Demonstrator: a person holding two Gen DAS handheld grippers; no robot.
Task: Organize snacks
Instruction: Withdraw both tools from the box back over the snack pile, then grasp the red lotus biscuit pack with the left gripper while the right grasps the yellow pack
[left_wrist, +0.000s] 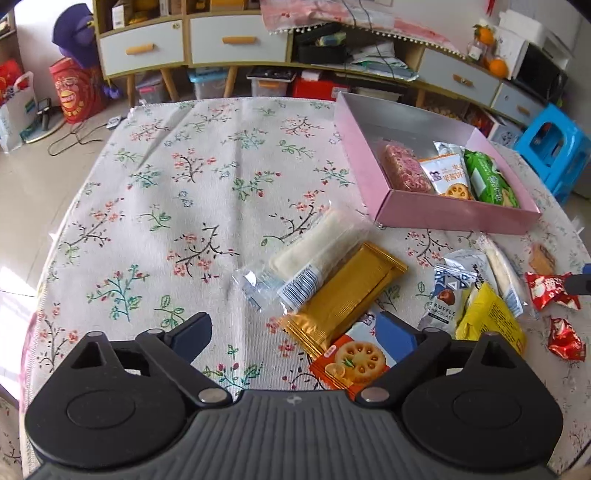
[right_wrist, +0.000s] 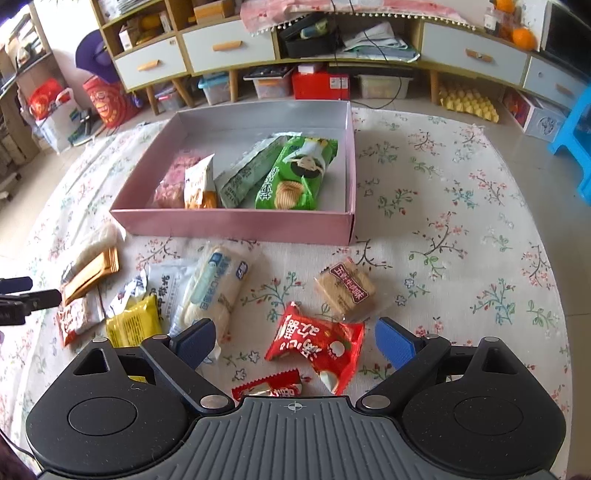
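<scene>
The left hand-held gripper (left_wrist: 293, 334) hangs with its jaws spread wide and nothing gripped; under the gap lie the gold wafer pack (left_wrist: 345, 293) and, beside its right finger, the orange biscuit packet (left_wrist: 352, 360). The right hand-held gripper (right_wrist: 295, 341) is equally wide apart and empty, with the red candy pack (right_wrist: 317, 345) lying on the surface (right_wrist: 461, 221) between its fingers, touched by neither. All places below are given from the pink box (right_wrist: 236, 223). Just in front of its near wall lie a long white rice-cracker pack (right_wrist: 216, 286) and a clear-wrapped brown biscuit (right_wrist: 345, 290); further toward the grippers sit a yellow packet (right_wrist: 135, 325) and a small red wrapper (right_wrist: 267, 386). Inside the box, against the near wall, rest a green chip pack (right_wrist: 295, 177), a grey-green pouch (right_wrist: 247, 173), an orange-white packet (right_wrist: 199, 182) and a pink bar (right_wrist: 171, 184).
</scene>
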